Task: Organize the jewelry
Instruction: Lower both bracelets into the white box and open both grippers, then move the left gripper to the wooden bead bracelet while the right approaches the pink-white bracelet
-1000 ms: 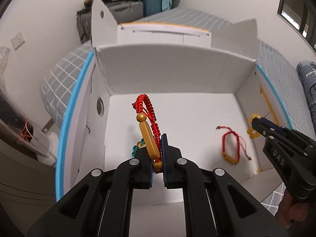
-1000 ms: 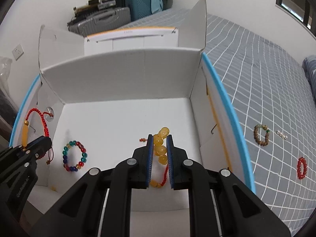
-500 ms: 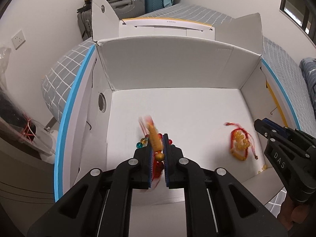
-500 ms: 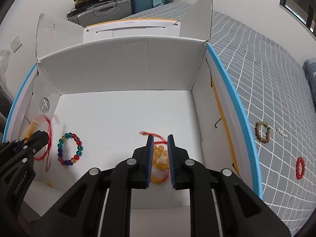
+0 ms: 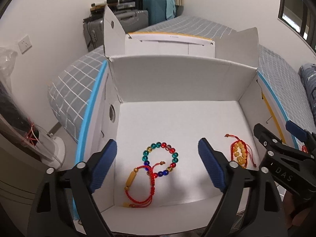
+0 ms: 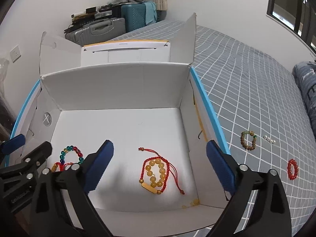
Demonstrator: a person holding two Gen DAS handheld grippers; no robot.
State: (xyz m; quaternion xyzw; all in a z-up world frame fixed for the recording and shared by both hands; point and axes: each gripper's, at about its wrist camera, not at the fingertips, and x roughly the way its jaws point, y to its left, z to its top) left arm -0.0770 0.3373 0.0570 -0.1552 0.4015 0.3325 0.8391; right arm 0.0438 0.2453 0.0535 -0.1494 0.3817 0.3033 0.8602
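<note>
An open white cardboard box [image 5: 177, 83] [image 6: 118, 83] stands on the bed. On its floor lie a multicoloured bead bracelet [image 5: 160, 159] [image 6: 71, 155], a red cord bracelet with a gold tube bead [image 5: 139, 185] overlapping it, and a yellow bead bracelet tangled with a red cord bracelet [image 5: 240, 154] [image 6: 156, 172]. My left gripper [image 5: 158, 165] is open and empty above the first two. My right gripper [image 6: 161, 167] is open and empty above the yellow one.
On the grey checked bedspread [image 6: 256, 83] right of the box lie a brown bead bracelet [image 6: 248, 140], small white beads [image 6: 269, 139] and a red bead bracelet [image 6: 292, 169]. Suitcases [image 6: 110, 26] stand at the far wall. Box flaps stand upright.
Both grippers opened and let go of their bracelets, which fell onto the box floor. Both grippers have pulled back and up a little.
</note>
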